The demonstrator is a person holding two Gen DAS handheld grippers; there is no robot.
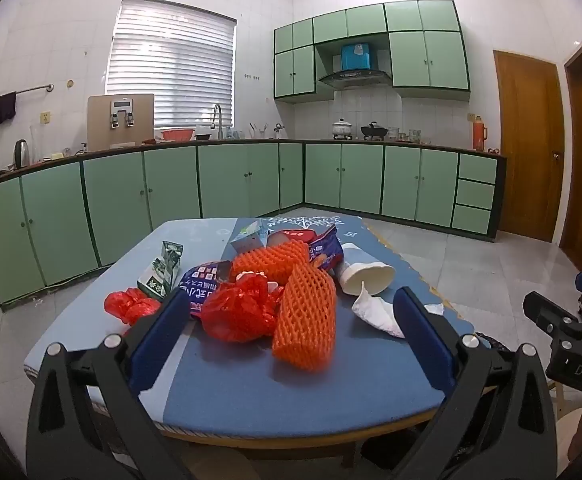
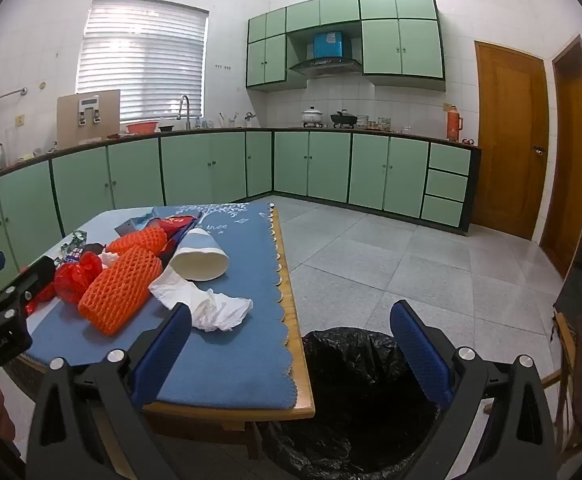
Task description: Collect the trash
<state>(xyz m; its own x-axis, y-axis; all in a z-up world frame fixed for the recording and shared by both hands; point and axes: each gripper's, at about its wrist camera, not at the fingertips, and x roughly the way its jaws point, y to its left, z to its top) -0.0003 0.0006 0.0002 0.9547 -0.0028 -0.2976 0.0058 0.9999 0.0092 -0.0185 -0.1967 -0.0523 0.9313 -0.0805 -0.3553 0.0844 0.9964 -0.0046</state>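
Observation:
A pile of trash lies on the blue-clothed table point(image 1: 251, 380): an orange foam net sleeve point(image 1: 305, 320), a second orange net point(image 1: 271, 260), a crumpled red plastic bag point(image 1: 237, 312), a small red bag point(image 1: 129, 306), a green milk carton point(image 1: 163, 268), purple snack wrappers point(image 1: 203, 280), a tipped white paper cup point(image 1: 365, 276) and a crumpled white tissue point(image 1: 377, 312). My left gripper point(image 1: 291, 312) is open, held near the table's front edge before the pile. My right gripper point(image 2: 291, 320) is open above a bin with a black liner point(image 2: 355, 392) beside the table. The tissue point(image 2: 211, 304) and cup point(image 2: 201, 256) also show in the right wrist view.
The table's wooden edge point(image 2: 295, 320) runs next to the bin. Green kitchen cabinets point(image 1: 231, 184) line the far walls. Wooden doors point(image 2: 511, 136) stand at the right. Grey tiled floor point(image 2: 411, 260) lies between table and cabinets. A chair edge point(image 2: 567, 344) is at the far right.

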